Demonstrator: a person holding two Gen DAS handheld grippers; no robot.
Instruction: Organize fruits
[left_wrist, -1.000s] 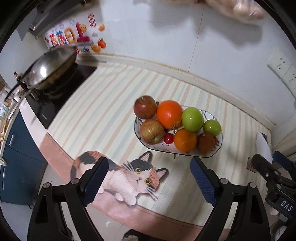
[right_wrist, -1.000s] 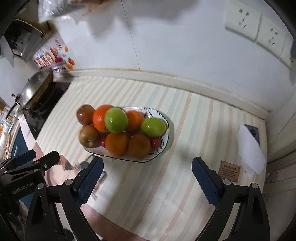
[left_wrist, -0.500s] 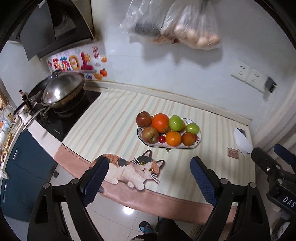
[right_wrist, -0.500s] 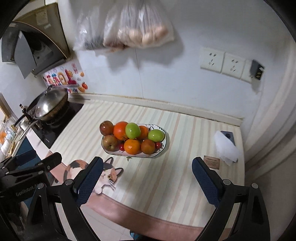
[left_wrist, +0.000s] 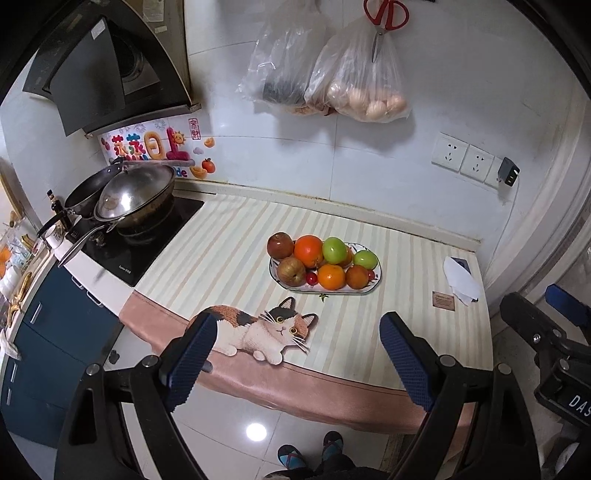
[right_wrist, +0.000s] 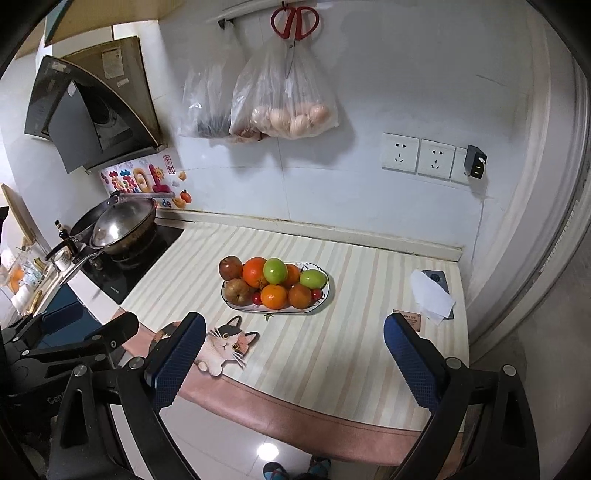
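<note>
The oval plate (left_wrist: 364, 290) sat near the middle of the striped counter mat (left_wrist: 229, 236), heaped with fruit: a dark red apple (left_wrist: 280, 245) at its 10 o'clock end, a second red apple (left_wrist: 291, 271) at 8 o'clock, a large orange (left_wrist: 308, 251) beside a green apple (left_wrist: 334, 250) along the back, another green apple (left_wrist: 365, 259) at 2 o'clock, and a small orange (left_wrist: 331, 277) with a darker round fruit (left_wrist: 357, 277) along the front rim. Bare mat lay all round the plate, widest toward 3 o'clock, where a white tissue (left_wrist: 461, 282) and a small brown card (left_wrist: 443, 300) lay near the counter's right edge. At 9 o'clock the mat ended against a black cooktop (left_wrist: 147, 243) carrying a lidded wok (left_wrist: 135, 199). At 6 o'clock a printed cat (left_wrist: 258, 328) lay beside the mat's pink front border, beyond which the counter dropped to the floor. The wall closed the far side at 12 o'clock, with hanging plastic bags (left_wrist: 332, 85) and red scissors (left_wrist: 386, 14) above. The left gripper (left_wrist: 295, 363) hung off the front edge, well apart from the plate, its blue-padded fingers (left_wrist: 190, 363) spread wide with nothing between them. The right gripper (right_wrist: 293, 363) hovered likewise in front of the counter, jaws wide apart and empty, level with the left one just beside it.
</note>
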